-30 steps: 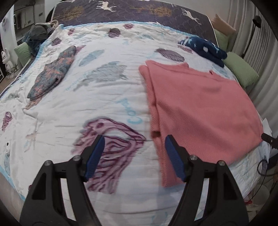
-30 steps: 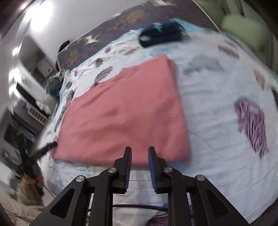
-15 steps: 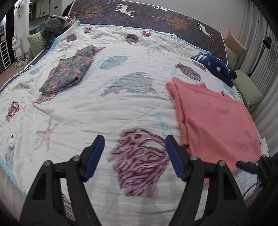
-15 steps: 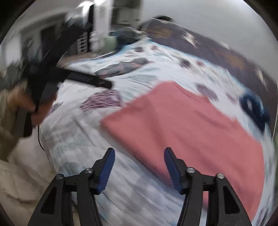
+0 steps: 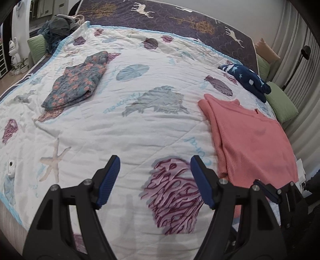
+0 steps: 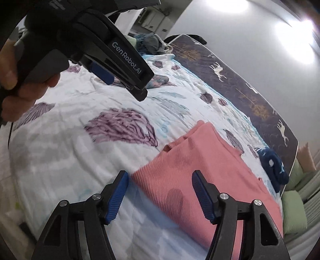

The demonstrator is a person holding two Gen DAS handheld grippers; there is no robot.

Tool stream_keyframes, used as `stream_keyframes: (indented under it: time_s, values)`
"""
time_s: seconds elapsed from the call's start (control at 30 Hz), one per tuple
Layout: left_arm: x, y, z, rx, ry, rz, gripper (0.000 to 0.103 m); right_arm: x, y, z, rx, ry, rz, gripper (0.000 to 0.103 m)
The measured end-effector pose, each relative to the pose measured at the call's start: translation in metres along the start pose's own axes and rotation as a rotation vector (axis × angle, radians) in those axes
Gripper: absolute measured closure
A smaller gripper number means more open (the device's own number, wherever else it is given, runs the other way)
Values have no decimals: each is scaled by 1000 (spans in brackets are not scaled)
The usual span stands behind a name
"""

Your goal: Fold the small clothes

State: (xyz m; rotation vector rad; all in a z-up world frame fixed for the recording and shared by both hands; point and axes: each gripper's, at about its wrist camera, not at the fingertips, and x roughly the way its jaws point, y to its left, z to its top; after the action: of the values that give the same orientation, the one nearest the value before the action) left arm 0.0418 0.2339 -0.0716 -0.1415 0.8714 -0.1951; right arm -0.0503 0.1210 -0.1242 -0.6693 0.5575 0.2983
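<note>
A pink ribbed garment (image 5: 252, 138) lies folded flat at the bed's right side; it also shows in the right wrist view (image 6: 202, 172). My left gripper (image 5: 155, 176) is open and empty above the quilt, left of the pink garment. My right gripper (image 6: 160, 192) is open and empty, hovering over the pink garment's near corner. The left gripper also shows in the right wrist view (image 6: 112, 66), held in a hand at upper left. A folded floral garment (image 5: 78, 82) lies at the far left. A navy star-print garment (image 5: 248, 80) lies at the far right.
The bed has a white sea-print quilt (image 5: 140, 120) and a dark headboard (image 5: 180, 18). Green pillows (image 5: 282, 102) lie off the right edge. A clothes pile (image 5: 58, 26) sits at the far left corner. A small white object (image 5: 11, 166) lies near the left edge.
My right gripper has opened and swung around over the pink garment's near corner. My left gripper has drawn back and left, away from the pink garment, staying open.
</note>
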Motion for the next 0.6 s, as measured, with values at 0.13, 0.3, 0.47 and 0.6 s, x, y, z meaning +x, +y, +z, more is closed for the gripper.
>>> stream_keyframes:
  time_s: [0.13, 0.3, 0.47, 0.6]
  values:
    - [13, -7, 13, -4, 31, -81, 30, 7, 1, 8, 25, -2, 5, 67]
    - [37, -25, 32, -37, 107, -286, 23, 5, -24, 10, 191, -5, 146, 93]
    - [74, -53, 49, -52, 202, -387, 23, -5, -48, 12, 312, -47, 192, 93]
    - [100, -69, 57, -73, 250, -426, 23, -14, -55, 12, 344, -55, 200, 93]
